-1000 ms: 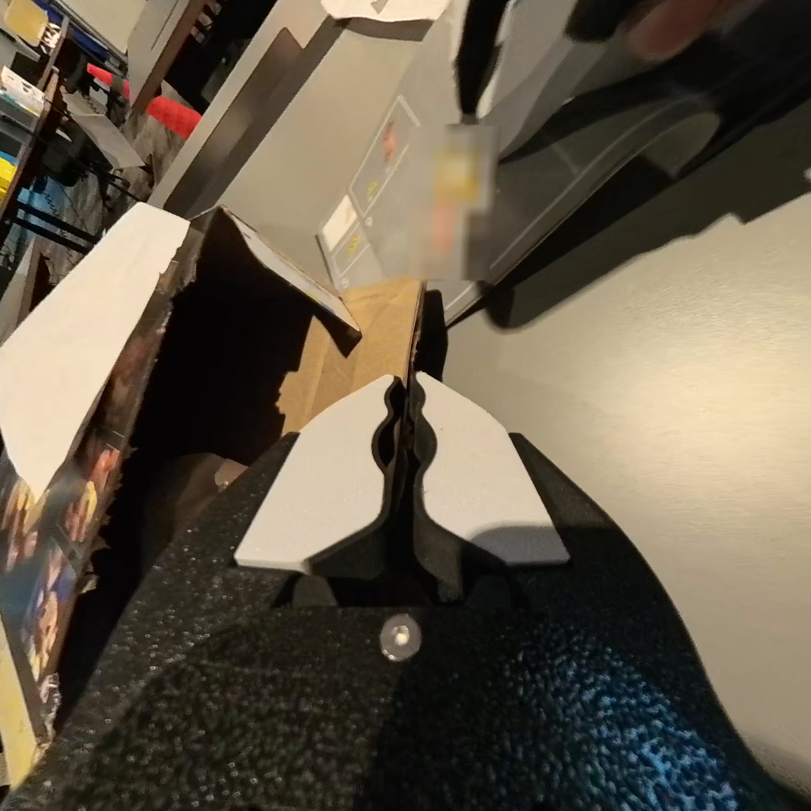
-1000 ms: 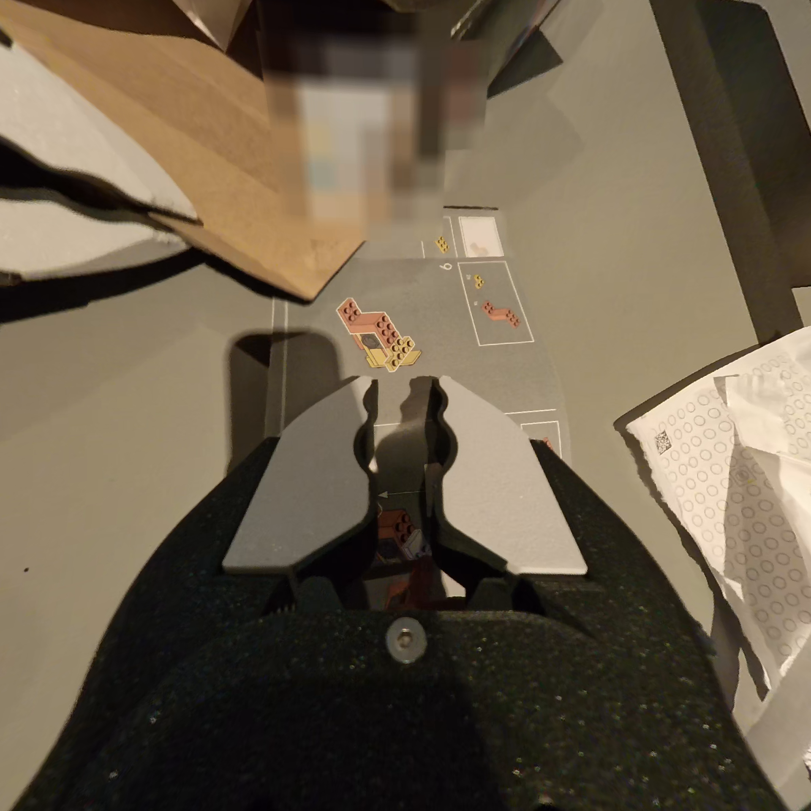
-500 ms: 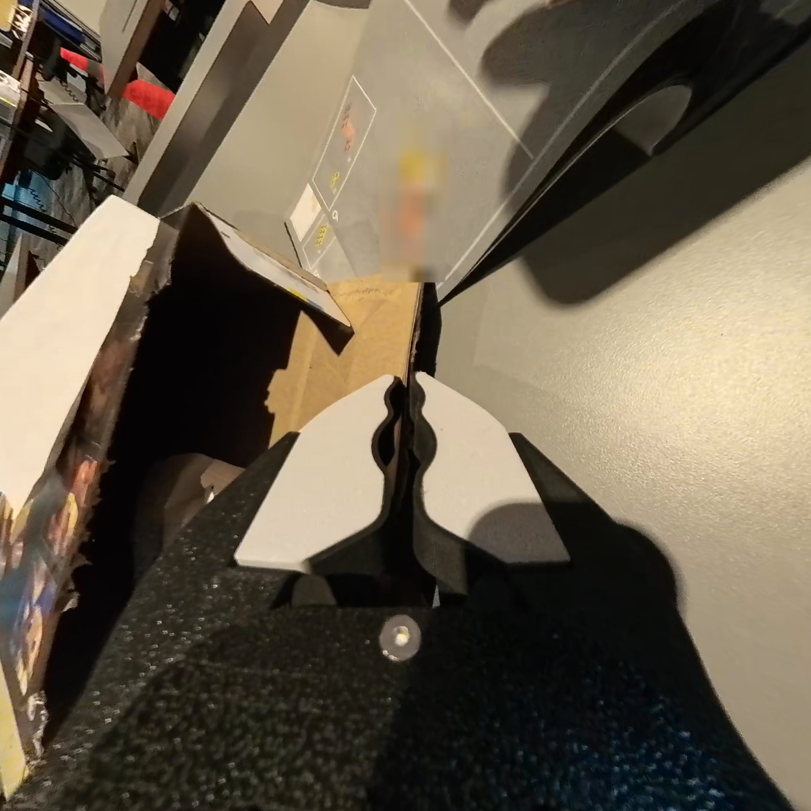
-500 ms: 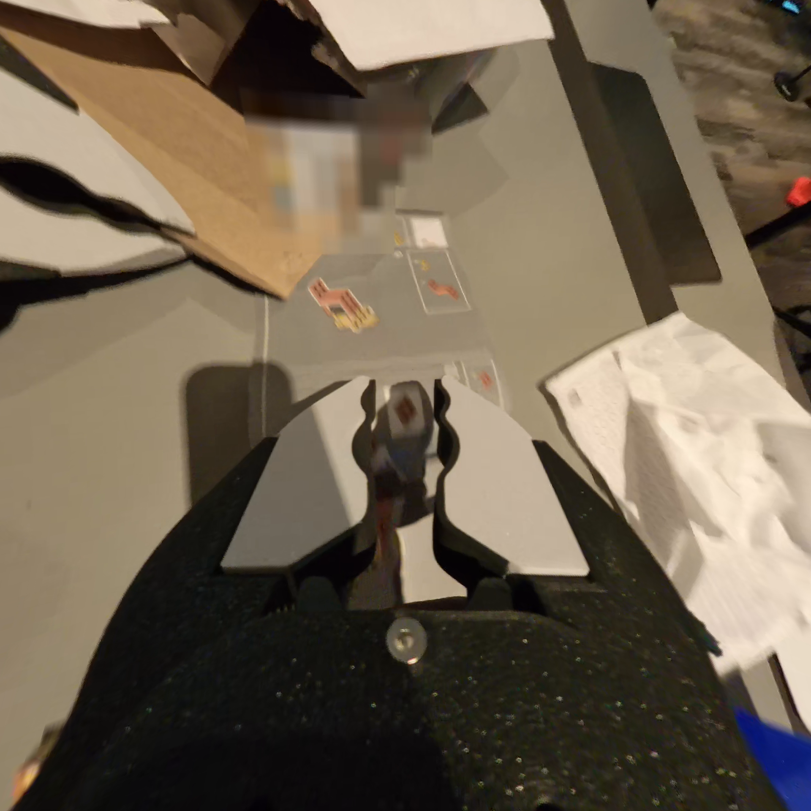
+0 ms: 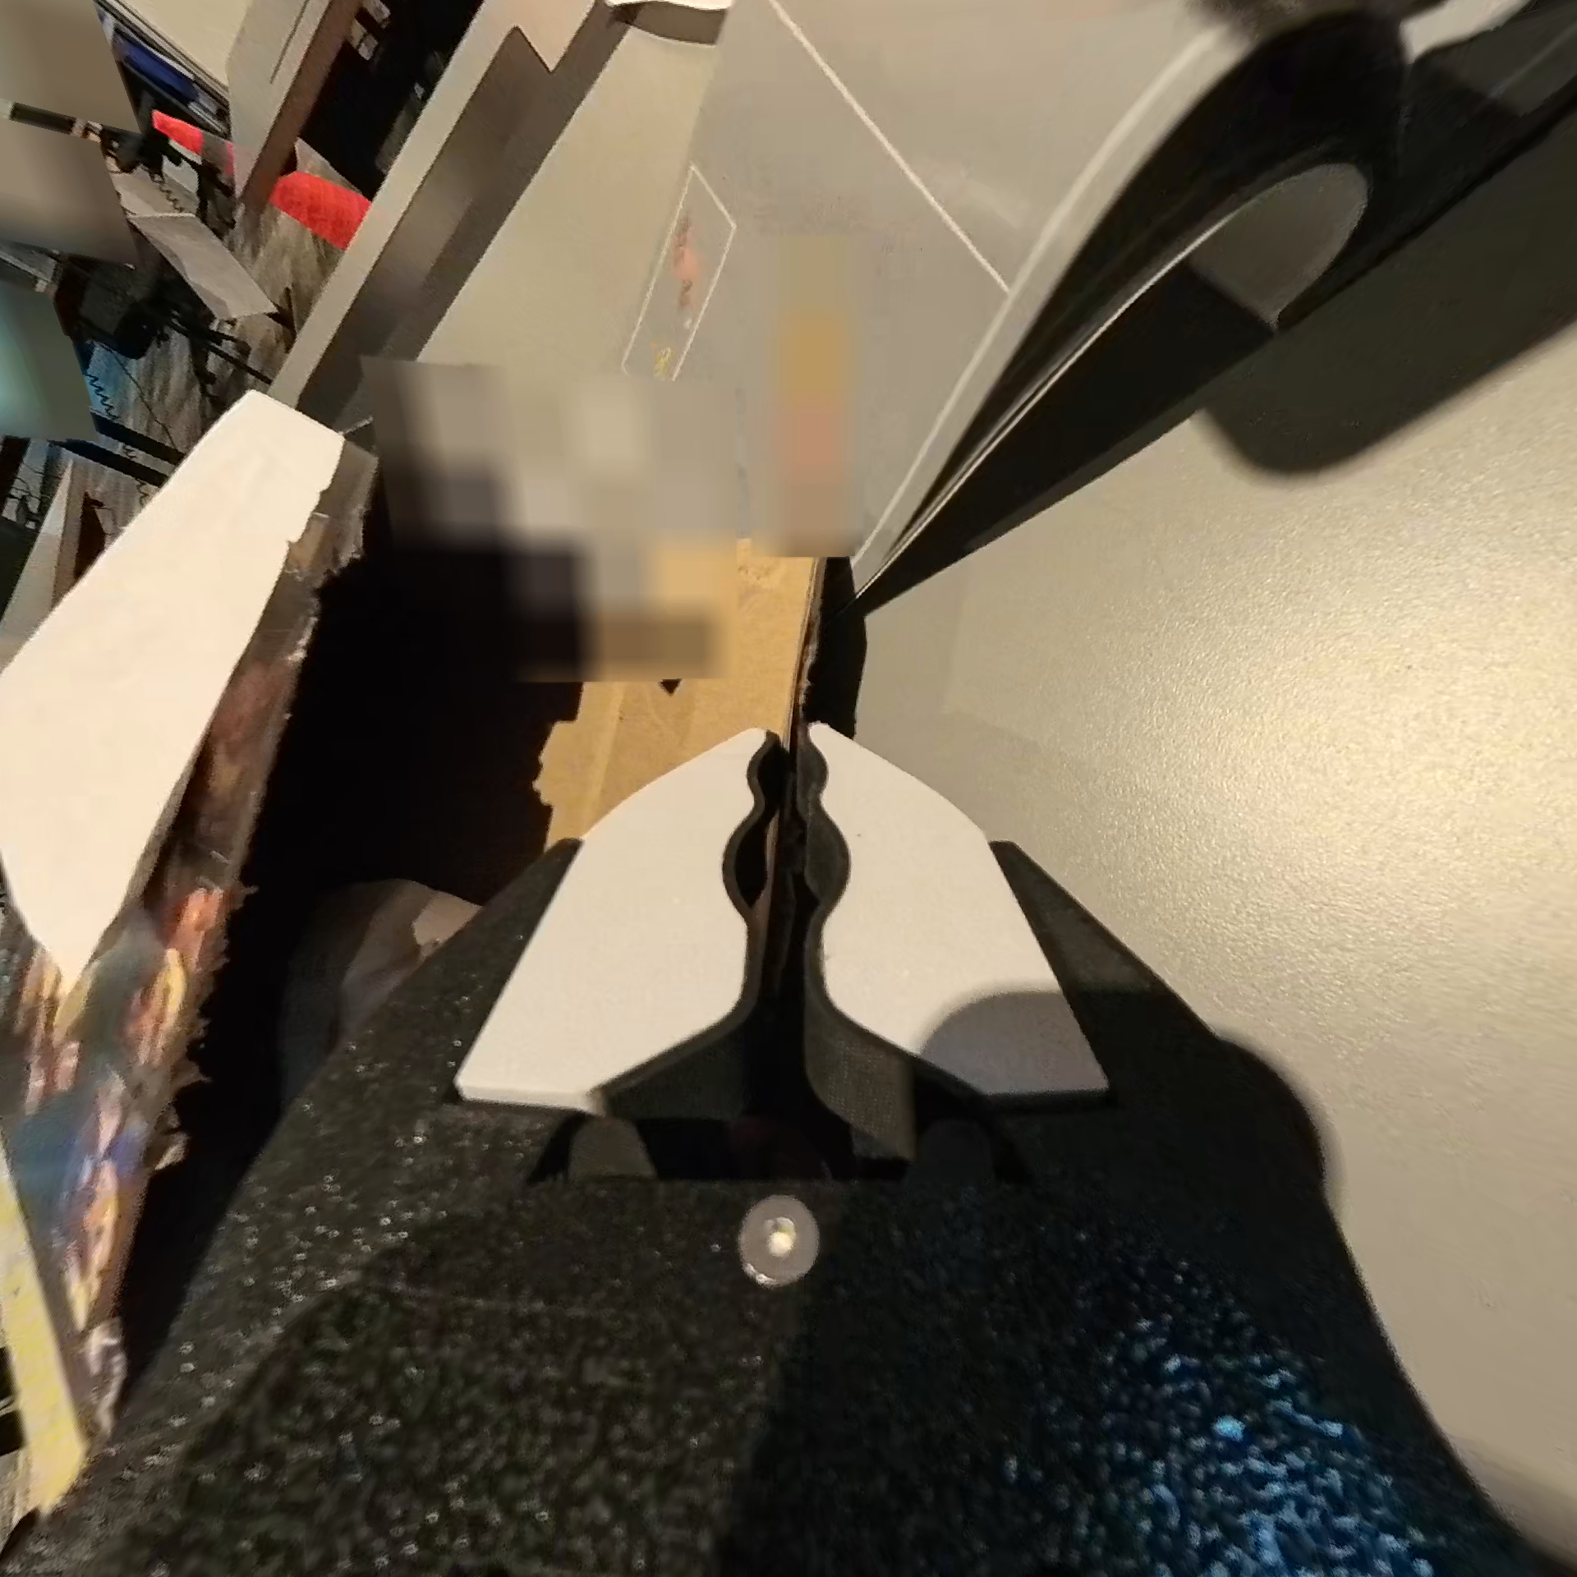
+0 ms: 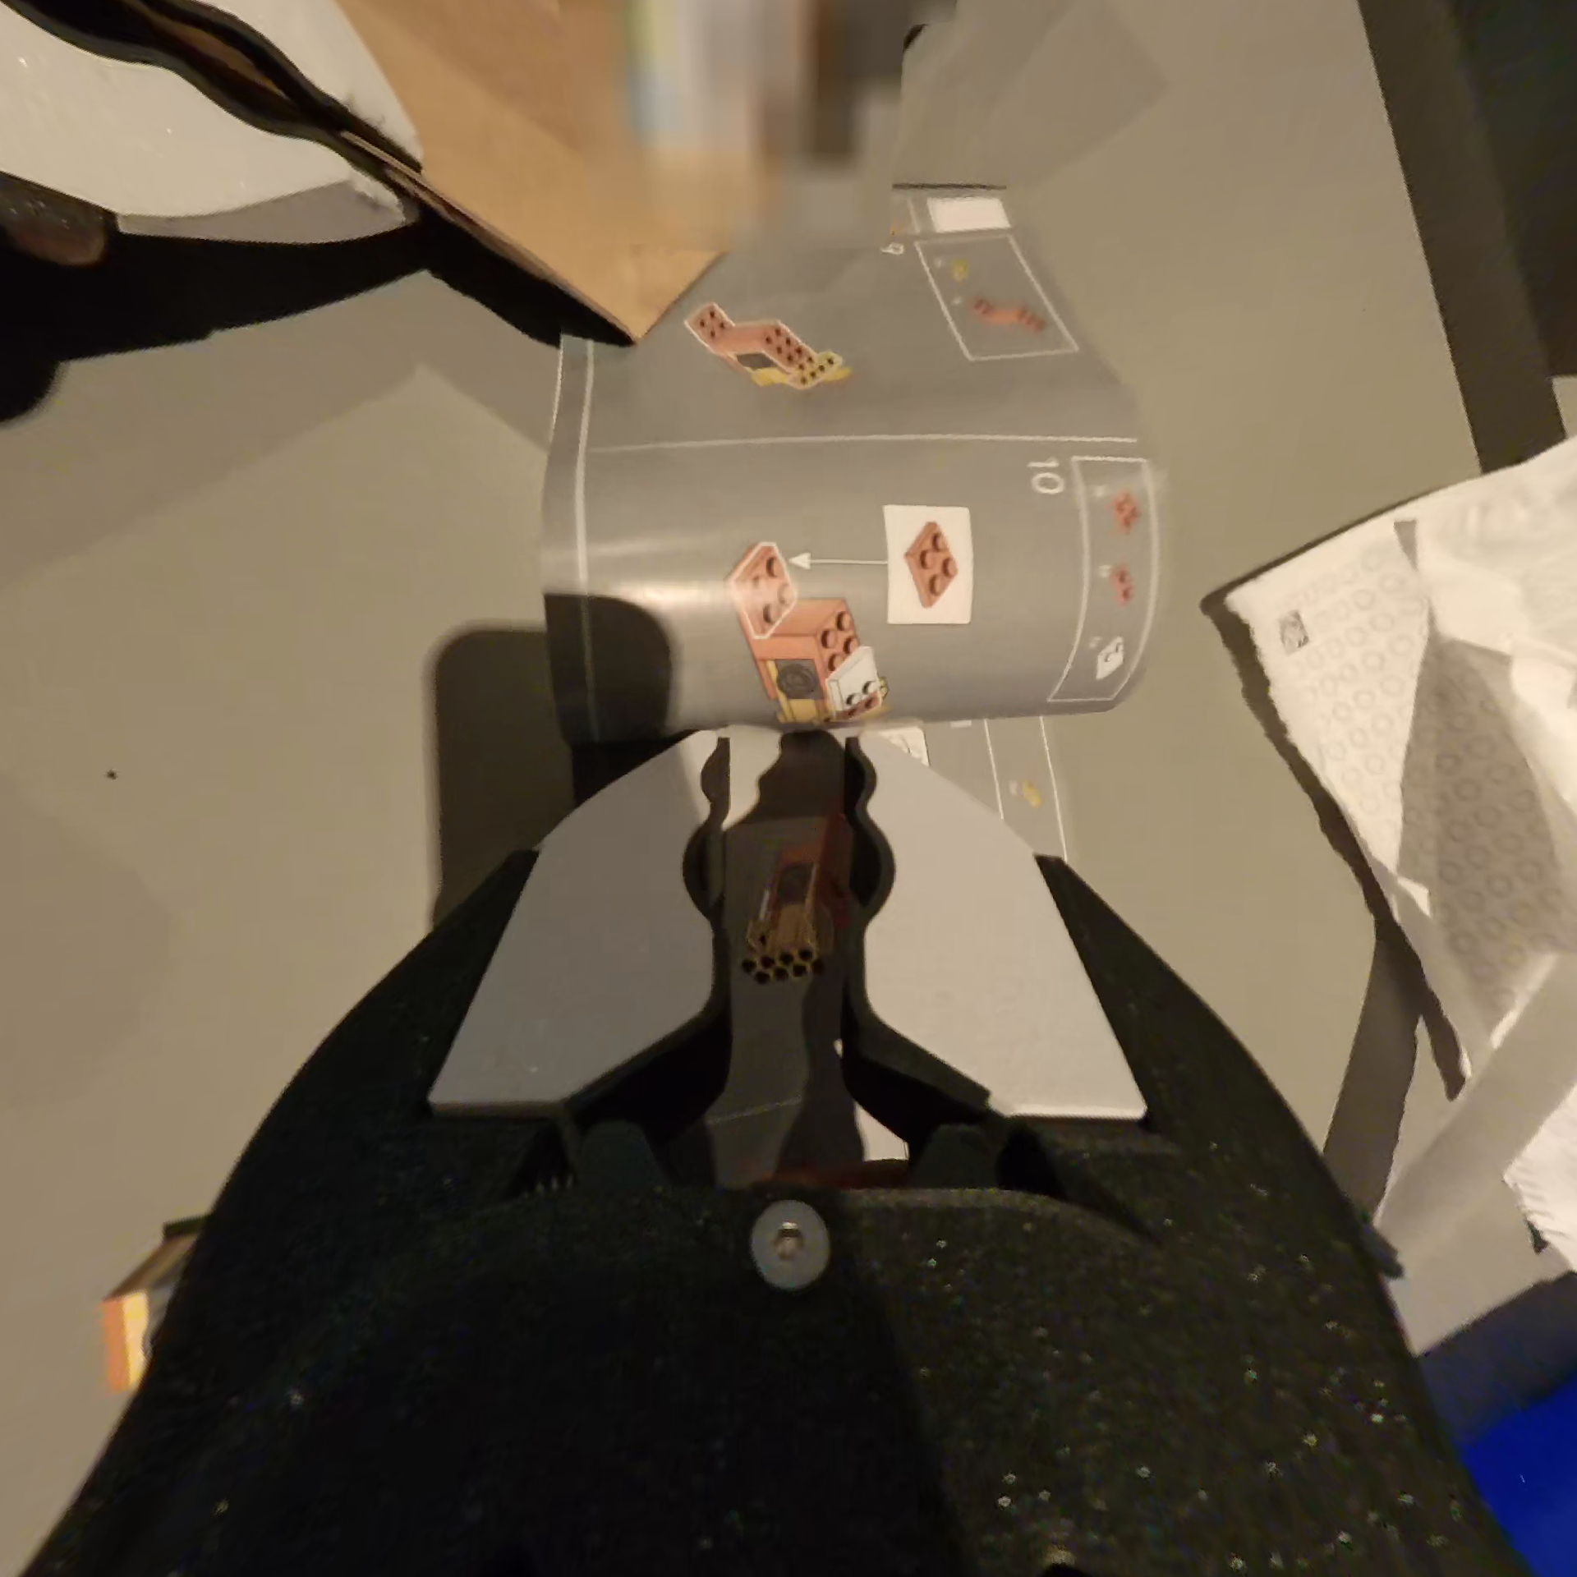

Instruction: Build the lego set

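- Grey matte table [image 6: 256,597] carries everything in view; its pale surface fills the right side of the left wrist view.
- Brown cardboard flap [image 5: 798,648] of the opened lego box [image 5: 145,683] sits pinched edge-on between the pads of the left gripper [image 5: 792,747], whose jaws are pressed together on it.
- The box lies on its side, dark inside, with a white flap at the left and a printed colour panel below it.
- The right gripper [image 6: 785,751] stands with its jaws slightly apart; a page of the grey instruction booklet [image 6: 853,512] runs between them, curling up and over ahead of the tips. Whether the pads actually pinch the page, I cannot tell.
- The booklet lies on the table just ahead of the right gripper, its near page lifted, the far page flat and partly under the box flap.
- White crumpled paper bag [image 6: 1408,725], printed with small rings, lies to the right of the booklet.
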Motion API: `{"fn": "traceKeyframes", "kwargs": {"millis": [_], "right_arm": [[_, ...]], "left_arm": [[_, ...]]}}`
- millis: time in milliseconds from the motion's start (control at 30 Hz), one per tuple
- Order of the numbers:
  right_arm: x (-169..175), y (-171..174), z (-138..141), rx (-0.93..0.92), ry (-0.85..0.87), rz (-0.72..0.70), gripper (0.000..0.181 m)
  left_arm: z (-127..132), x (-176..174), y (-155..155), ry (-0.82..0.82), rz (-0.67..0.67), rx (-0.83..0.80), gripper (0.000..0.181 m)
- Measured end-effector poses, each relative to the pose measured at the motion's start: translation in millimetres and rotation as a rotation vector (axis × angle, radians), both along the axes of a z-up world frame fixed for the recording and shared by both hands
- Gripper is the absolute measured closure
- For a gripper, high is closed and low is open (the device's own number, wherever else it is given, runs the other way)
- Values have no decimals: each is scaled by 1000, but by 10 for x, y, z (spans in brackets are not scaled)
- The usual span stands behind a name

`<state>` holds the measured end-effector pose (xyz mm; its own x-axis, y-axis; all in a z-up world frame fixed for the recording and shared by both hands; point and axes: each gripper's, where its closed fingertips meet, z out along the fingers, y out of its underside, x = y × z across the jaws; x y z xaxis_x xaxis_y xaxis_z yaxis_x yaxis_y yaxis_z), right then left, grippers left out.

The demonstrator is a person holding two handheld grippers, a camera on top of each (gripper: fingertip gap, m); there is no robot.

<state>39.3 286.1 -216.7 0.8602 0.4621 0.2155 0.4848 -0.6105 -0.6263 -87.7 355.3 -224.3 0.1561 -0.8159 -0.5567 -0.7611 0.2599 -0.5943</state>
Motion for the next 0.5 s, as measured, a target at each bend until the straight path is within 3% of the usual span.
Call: {"fn": "traceKeyframes", "kwargs": {"millis": [500], "right_arm": [[-73, 92, 72, 19, -4, 4, 157]], "left_arm": [[143, -70, 129, -9, 54, 91, 159]]}}
